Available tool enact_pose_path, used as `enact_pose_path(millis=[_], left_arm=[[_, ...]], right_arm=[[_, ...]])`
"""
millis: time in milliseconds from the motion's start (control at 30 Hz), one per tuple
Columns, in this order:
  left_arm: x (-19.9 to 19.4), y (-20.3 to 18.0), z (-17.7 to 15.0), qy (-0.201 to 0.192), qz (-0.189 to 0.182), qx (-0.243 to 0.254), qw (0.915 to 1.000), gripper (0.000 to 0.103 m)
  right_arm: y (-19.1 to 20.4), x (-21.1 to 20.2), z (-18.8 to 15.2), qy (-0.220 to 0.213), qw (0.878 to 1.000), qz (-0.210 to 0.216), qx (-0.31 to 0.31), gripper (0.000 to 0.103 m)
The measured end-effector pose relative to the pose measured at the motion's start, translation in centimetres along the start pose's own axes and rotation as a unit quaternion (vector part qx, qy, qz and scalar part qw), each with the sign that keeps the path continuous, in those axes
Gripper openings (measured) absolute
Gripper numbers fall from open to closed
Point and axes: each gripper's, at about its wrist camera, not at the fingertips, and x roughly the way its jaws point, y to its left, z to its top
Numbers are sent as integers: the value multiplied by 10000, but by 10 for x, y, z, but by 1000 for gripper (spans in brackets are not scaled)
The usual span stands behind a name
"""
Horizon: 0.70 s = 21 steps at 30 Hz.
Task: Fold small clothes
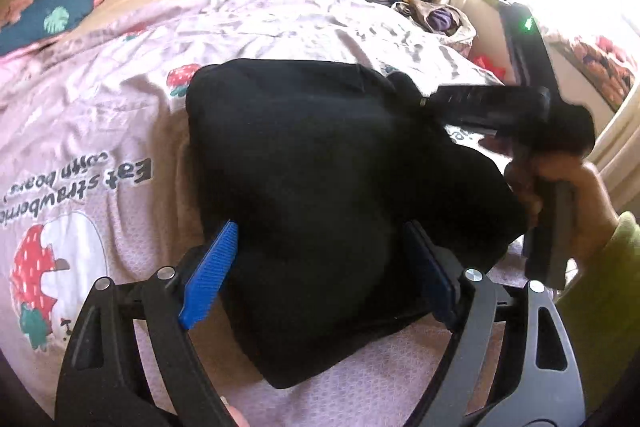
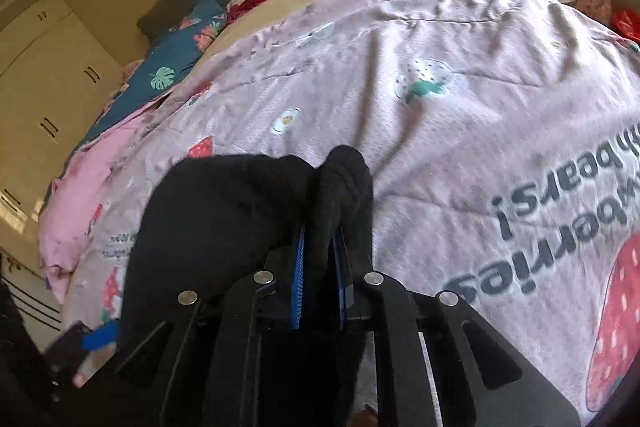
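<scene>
Right gripper (image 2: 318,259) clenched on a fold of the soft black knit garment (image 1: 320,167) – left gripper (image 1: 324,267) spread wide, garment's near edge between its blue pads, untouched.

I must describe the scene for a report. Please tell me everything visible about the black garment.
The black garment is soft, plain, dark cloth, bunched and partly folded, lying on the pink strawberry bedspread. The right tool is shut on a raised fold of it. The left tool stands open around its near edge.
</scene>
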Motion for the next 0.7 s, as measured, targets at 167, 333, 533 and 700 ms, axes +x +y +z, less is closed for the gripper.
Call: enact_pose_path(millis=[167, 333, 533, 700], left_arm=[[2, -3, -1, 0, 101, 110, 9999, 79], [-5, 5, -2, -84, -22, 7, 10000, 79], [-21, 14, -3, -258, -53, -210, 9994, 79], [-28, 20, -4, -286, 15, -322, 9991, 79]], right_arm=[[12, -38, -5, -390, 9982, -462, -31, 59], [26, -86, -25, -680, 9976, 97, 91, 59], [39, -83, -48, -265, 9987, 415, 165, 59], [42, -73, -61, -45, 9980, 528, 330, 46]])
